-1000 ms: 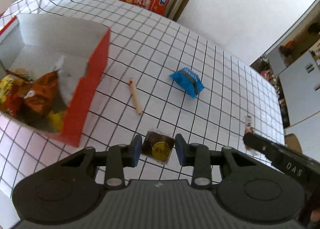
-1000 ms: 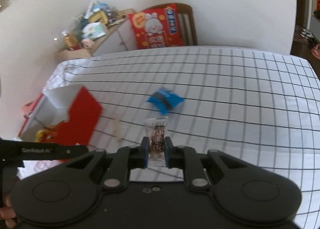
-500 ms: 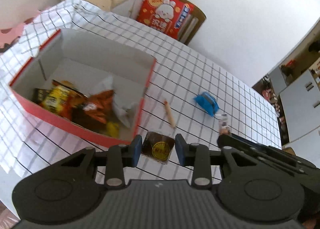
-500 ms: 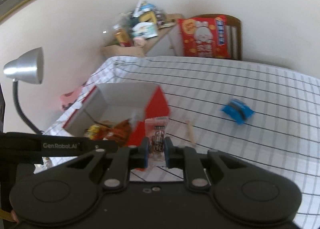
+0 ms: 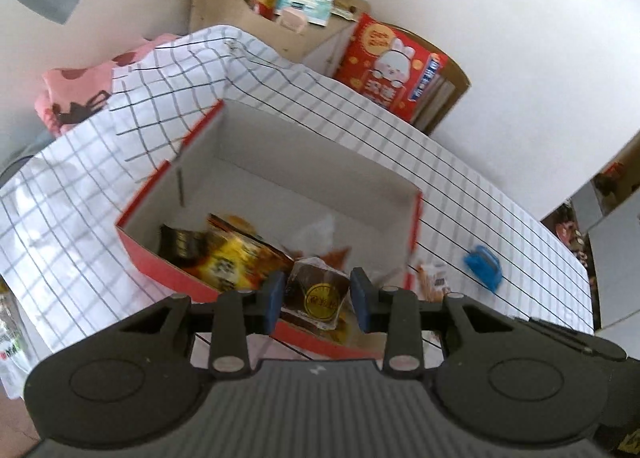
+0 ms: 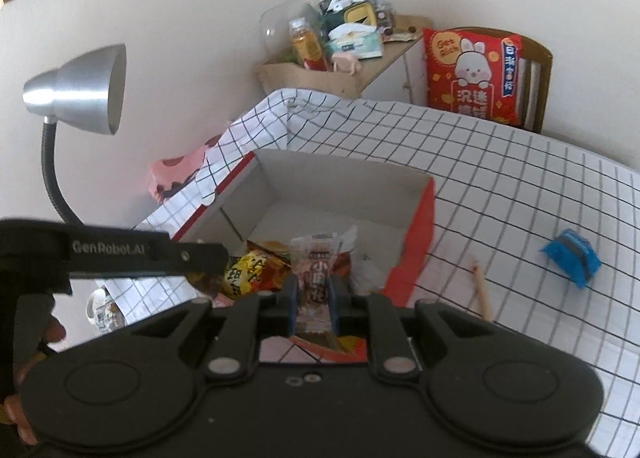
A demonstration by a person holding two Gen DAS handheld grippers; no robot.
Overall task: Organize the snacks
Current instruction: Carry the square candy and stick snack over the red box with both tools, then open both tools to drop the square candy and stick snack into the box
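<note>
Left wrist footage showed the left gripper (image 5: 317, 298) clamped on a brown gold-labelled snack packet (image 5: 318, 293) above the red box (image 5: 168, 272), while a clear-wrapped snack (image 6: 315, 278) was pinched by the right gripper (image 6: 313, 304) over the same box, apparently for dropping in.

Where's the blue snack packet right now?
The blue snack packet lies loose on the checked tablecloth, to the right of the red box in both views, just beyond the thin stick snack.

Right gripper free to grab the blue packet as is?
Probably not: the right gripper is shut on a clear-wrapped snack over the box. The blue packet lies unobstructed on the cloth.
</note>
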